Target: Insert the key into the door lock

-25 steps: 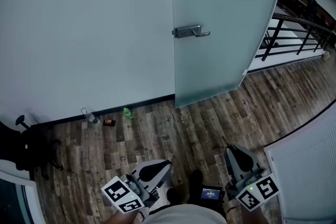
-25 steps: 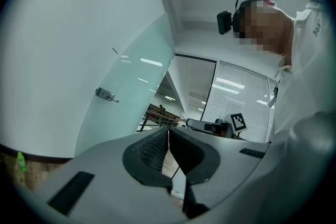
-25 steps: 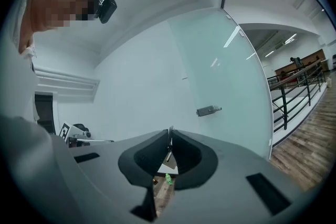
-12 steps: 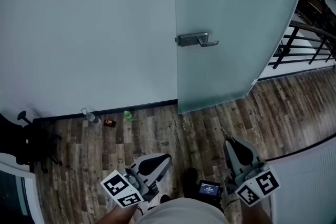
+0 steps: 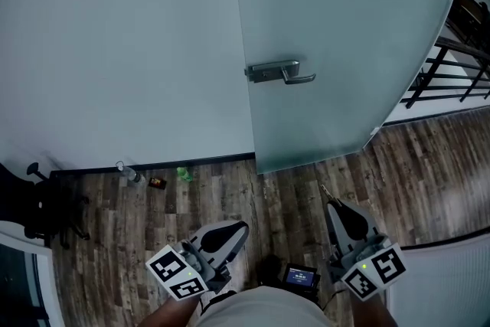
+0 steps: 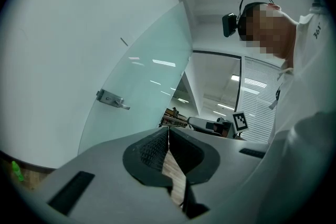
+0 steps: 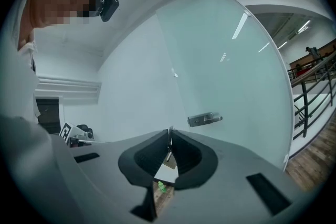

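Right gripper held low and near, jaws pinched on a thin metal sliver, probably the key, tip forward for the door lock far ahead, well apart; left gripper closed, empty, idle.

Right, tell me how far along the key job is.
Done: the key is clamped in the right gripper. In hand: both grippers are held low over the floor, well short of the door; the left gripper is shut and empty. Left: carry the key up to the lock plate by the handle and push it in.
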### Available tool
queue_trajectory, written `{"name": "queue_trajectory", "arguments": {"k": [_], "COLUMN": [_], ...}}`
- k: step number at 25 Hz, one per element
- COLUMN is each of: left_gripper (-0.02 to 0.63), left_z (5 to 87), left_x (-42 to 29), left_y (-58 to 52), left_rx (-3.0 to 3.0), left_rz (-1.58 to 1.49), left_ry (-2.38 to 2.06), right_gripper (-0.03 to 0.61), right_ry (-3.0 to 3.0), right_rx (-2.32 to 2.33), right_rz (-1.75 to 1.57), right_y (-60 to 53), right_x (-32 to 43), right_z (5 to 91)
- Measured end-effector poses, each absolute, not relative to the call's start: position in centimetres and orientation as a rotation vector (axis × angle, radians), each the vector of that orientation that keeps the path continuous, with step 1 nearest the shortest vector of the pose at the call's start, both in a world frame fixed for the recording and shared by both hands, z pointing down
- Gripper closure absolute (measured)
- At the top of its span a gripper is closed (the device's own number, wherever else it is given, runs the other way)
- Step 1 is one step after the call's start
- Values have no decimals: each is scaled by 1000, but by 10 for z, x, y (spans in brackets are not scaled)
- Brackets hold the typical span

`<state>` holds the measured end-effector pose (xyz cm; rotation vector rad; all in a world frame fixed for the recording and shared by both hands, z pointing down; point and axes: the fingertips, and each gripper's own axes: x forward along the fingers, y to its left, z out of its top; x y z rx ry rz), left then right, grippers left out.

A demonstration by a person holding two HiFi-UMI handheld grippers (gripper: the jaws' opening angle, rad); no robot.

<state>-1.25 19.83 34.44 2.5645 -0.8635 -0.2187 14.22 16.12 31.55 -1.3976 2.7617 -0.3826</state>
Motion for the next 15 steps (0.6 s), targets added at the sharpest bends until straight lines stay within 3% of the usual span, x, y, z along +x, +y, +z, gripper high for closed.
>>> {"name": "queue_trajectory", "arguments": {"k": [15], "left_gripper": [597], "left_z": [343], "left_x": [-4], "left_y": [140], "left_rx": [2535], "left_rz": [-219], "left_ry": [-902], "right_gripper": [551], "right_ry": [2785], "right_rx": [-1343], "right_rz": [-437], "right_y": [104], "right_x": [140], "right_z": [323]}}
